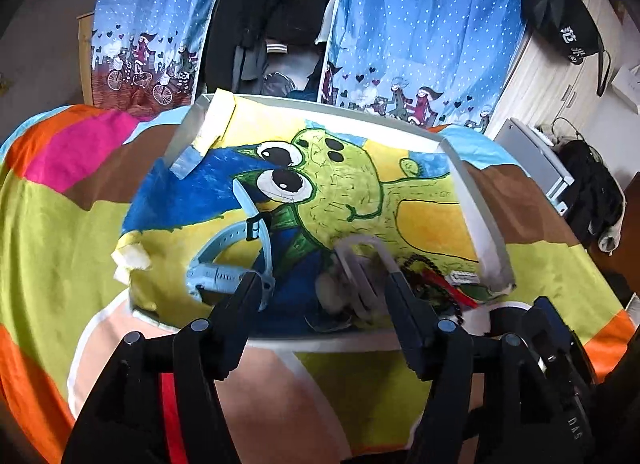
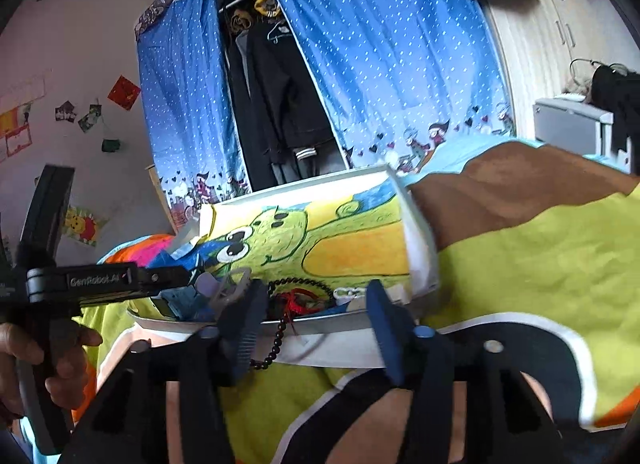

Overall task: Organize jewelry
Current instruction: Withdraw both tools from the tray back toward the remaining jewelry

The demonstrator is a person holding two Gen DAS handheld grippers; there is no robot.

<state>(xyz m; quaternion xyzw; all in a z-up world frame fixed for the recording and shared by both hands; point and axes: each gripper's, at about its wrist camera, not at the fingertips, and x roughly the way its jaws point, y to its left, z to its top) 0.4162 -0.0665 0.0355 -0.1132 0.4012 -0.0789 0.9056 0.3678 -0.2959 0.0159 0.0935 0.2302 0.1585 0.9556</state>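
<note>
The tray (image 1: 486, 219), a shallow white-walled box lined with a cartoon drawing, rests on a multicoloured blanket (image 1: 60, 223). Inside it lie a light blue watch (image 1: 224, 264), a pale translucent band (image 1: 360, 264) and a dark bead string (image 2: 280, 328).

The left gripper (image 1: 320, 284) is spread wide over the tray's near edge; its fingers stand on either side of the pale band without touching it. That band is motion-blurred, so its exact shape is unclear.

The right gripper (image 2: 316, 304) is also spread apart, just before the tray's near rim. The bead string hangs over that rim between its fingers; contact cannot be determined. A red item (image 2: 300, 302) beside the beads is partly hidden.

A hand (image 2: 36, 368) holding the left gripper's handle is cut off at the frame edge.
</note>
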